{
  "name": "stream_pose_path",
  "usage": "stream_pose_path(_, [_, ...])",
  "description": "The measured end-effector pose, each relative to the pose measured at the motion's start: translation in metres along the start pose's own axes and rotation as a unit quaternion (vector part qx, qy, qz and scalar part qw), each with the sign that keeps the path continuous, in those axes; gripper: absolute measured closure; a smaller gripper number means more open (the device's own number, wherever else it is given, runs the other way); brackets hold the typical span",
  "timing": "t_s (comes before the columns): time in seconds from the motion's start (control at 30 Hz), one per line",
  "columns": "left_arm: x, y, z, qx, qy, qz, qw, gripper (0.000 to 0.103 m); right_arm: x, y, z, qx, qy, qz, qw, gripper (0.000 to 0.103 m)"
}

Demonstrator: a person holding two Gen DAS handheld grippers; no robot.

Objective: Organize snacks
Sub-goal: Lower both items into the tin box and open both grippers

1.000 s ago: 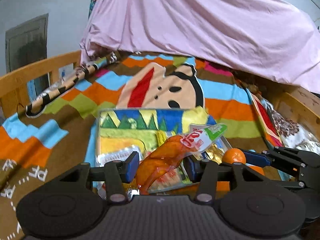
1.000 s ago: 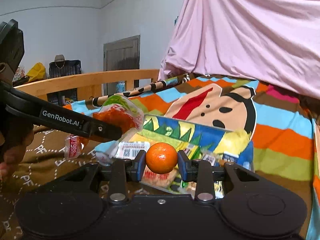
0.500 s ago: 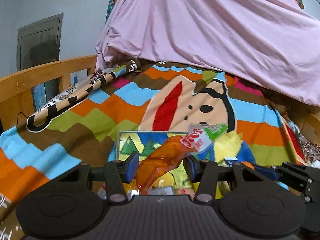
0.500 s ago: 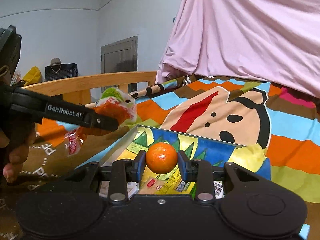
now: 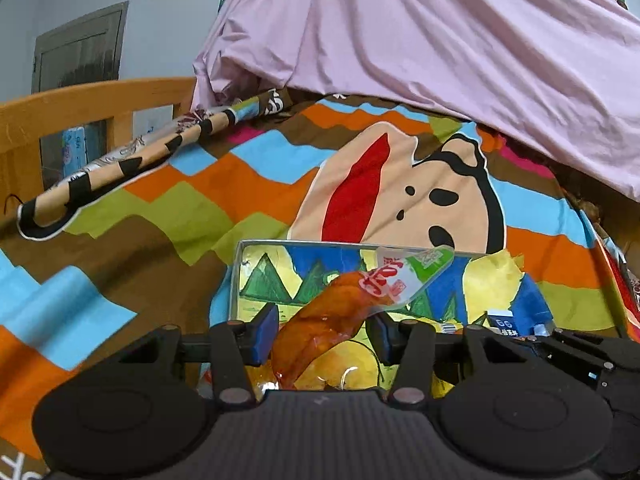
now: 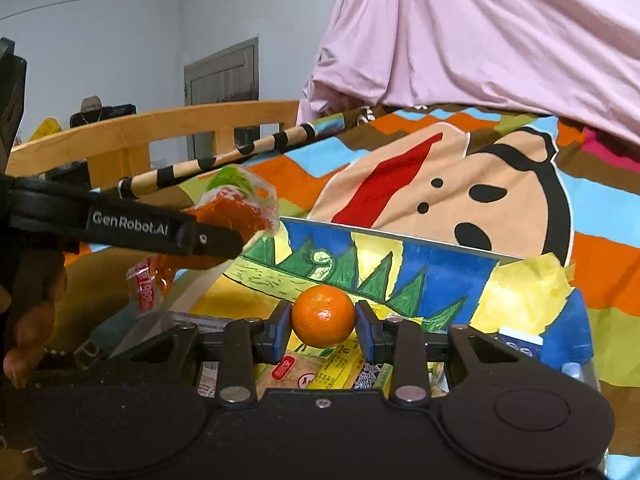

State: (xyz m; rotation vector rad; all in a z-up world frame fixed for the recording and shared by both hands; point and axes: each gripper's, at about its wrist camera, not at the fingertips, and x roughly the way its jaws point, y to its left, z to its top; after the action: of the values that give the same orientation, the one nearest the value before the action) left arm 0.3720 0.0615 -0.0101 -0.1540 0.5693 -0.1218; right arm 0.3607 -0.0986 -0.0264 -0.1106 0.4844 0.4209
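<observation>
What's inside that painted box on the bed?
The box holds snack packets: a yellow packet and one with a red label show beneath the orange. The claws' black bodies cover the rest.

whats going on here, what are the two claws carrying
A person is sorting snacks on a bed with a handheld claw in each hand. The left claw has an orange snack packet between its jaws, which are closing at this moment. The right claw is shut on a small orange. Both hang over an open box with painted walls, which already holds other packets.
</observation>
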Motion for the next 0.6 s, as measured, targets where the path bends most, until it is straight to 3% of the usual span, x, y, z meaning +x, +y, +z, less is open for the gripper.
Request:
stream_pose_path(0.1, [0.006, -0.001, -0.001, 0.006, -0.004, 0.000, 1.0000, 0.061, 0.009, 0.001, -0.001, -0.004, 0.006, -0.002, 1.000, 0.067])
stream_pose_path(0.6, [0.019, 0.002, -0.001, -0.005, 0.007, -0.001, 1.0000, 0.061, 0.026, 0.001, -0.008, -0.013, 0.023, -0.008, 1.000, 0.064])
